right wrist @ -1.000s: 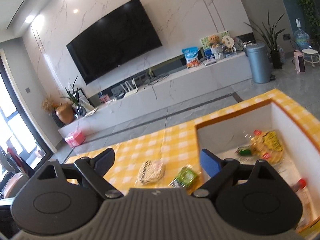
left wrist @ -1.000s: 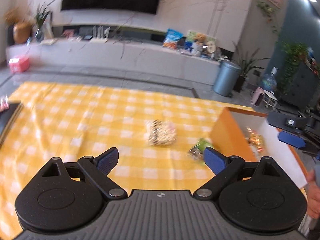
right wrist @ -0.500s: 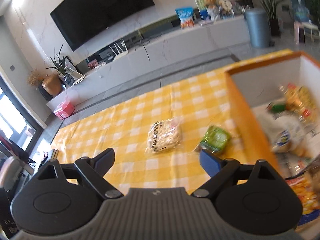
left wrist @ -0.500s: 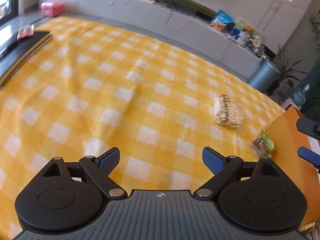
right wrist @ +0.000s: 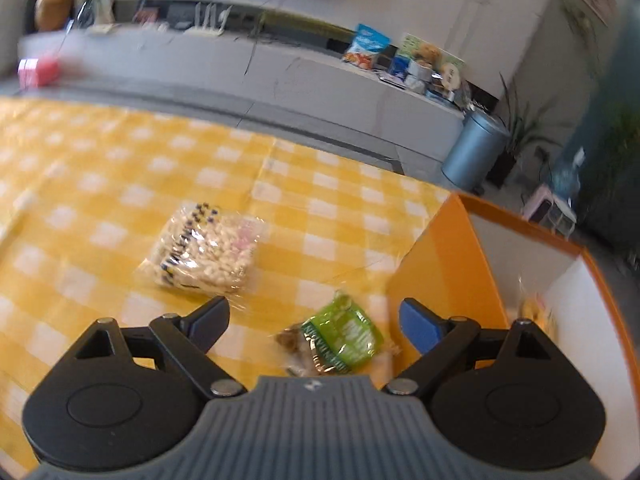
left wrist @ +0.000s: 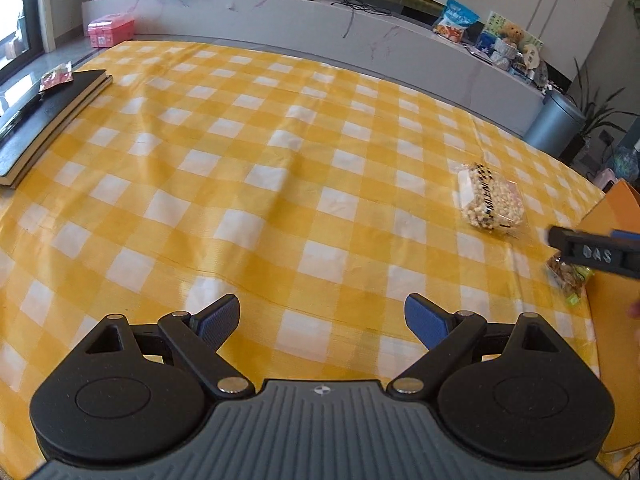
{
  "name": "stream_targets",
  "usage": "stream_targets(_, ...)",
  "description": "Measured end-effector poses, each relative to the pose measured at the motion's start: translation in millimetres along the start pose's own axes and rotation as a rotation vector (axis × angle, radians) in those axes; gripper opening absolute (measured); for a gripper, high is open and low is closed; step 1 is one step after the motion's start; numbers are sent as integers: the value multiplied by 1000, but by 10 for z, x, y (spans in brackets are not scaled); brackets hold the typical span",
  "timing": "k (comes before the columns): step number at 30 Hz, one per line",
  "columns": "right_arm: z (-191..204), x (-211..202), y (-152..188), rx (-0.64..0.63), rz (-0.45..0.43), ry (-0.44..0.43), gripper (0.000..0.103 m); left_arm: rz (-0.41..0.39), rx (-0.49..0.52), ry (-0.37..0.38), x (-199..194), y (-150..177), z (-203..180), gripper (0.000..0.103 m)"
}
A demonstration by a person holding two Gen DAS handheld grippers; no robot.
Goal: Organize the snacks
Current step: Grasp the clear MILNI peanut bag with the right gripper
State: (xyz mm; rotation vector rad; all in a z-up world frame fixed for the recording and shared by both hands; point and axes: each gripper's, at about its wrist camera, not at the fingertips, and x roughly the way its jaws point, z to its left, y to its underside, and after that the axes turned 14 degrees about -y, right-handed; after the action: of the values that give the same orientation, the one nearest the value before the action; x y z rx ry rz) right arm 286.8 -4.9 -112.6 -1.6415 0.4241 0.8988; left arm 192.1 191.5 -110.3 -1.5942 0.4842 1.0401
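A clear puffed-snack packet (left wrist: 491, 201) lies on the yellow checked tablecloth (left wrist: 248, 168); it also shows in the right wrist view (right wrist: 206, 250). A small green snack packet (right wrist: 342, 336) lies beside the orange box (right wrist: 444, 264), between the fingers of my open right gripper (right wrist: 314, 322), which hovers just above it. In the left wrist view the green packet (left wrist: 568, 278) sits partly under the right gripper's finger (left wrist: 592, 256). My left gripper (left wrist: 322, 322) is open and empty over bare cloth, well left of both packets.
The orange box holds a snack (right wrist: 534, 312) at its inner wall. A black book (left wrist: 44, 120) with a small red packet (left wrist: 56, 78) on it lies at the table's left edge. A grey bin (left wrist: 554, 126) stands beyond the table.
My right gripper has moved down and closer, so the green packet now lies between its fingers. My left gripper has swung slightly, and the right gripper's finger now reaches over the green packet in its view.
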Motion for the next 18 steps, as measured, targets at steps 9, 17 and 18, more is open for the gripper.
stream_targets(9, -18, 475, -280, 318, 33, -208, 90, -9, 47, 13, -33, 27, -108, 103)
stream_targets(17, 78, 782, -368, 422, 22, -146, 90, 1, 56, 14, -11, 42, -149, 103)
stream_targets(18, 77, 802, -369, 440, 23, -152, 90, 3, 56, 15, -9, 44, -152, 103)
